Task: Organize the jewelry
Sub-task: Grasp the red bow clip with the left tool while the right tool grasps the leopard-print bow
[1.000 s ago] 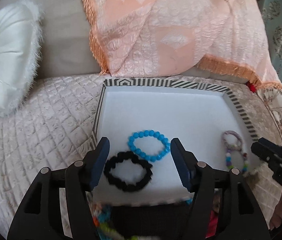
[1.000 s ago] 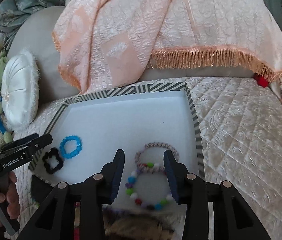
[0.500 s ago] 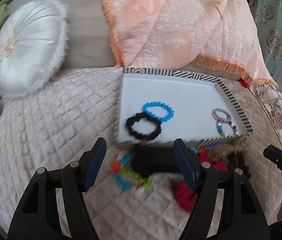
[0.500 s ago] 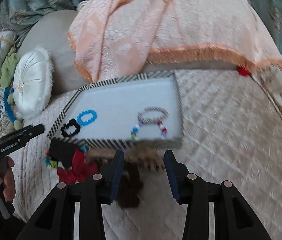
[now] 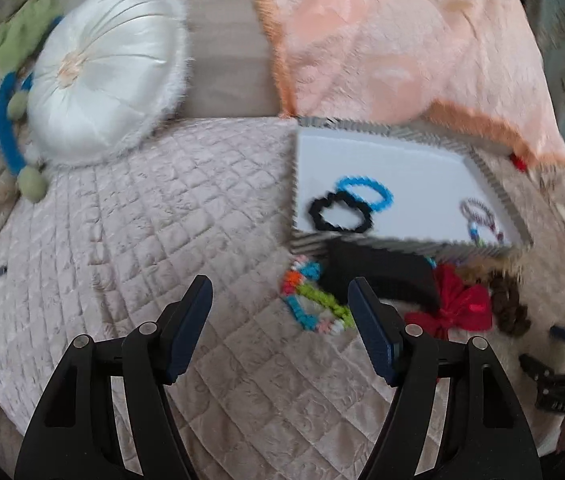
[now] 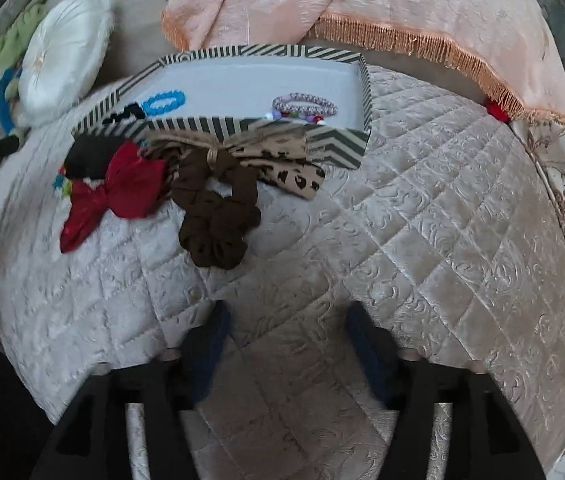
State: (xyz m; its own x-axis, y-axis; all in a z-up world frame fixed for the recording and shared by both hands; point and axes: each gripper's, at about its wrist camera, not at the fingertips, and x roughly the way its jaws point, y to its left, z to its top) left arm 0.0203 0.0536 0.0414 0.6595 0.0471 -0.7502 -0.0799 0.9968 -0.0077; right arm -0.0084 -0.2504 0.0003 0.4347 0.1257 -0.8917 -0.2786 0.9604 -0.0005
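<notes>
Tray (image 6: 242, 130) with striped rim sits on quilted bedspread (image 6: 422, 220), just below the fringe of a peach throw (image 6: 362, 0). Inside, at its left end: black bracelet (image 5: 338, 212) and blue bead bracelet (image 5: 366, 192), overlapping at one edge. At its right end: pale twisted bracelet (image 6: 304, 102) with a multicoloured bead bracelet (image 6: 298, 114) against it; blur makes it hard to say whether they overlap.

Outside the tray, against its near wall: red bow (image 6: 116, 196), brown scrunchie (image 6: 214, 216), leopard-print bow (image 6: 278, 164), a black cloth item (image 5: 378, 272), and a multicoloured bead piece (image 5: 310, 300) lying on the quilt.

Left gripper (image 5: 280, 312) hovers over bare quilt, jaws spread wide, nothing between them; bead piece lies just inside its right finger in this view. Right gripper (image 6: 286, 340) also over bare quilt, near side of the scrunchie; jaws have just been opening, nothing between them. White round cushion (image 5: 102, 76) far left.
</notes>
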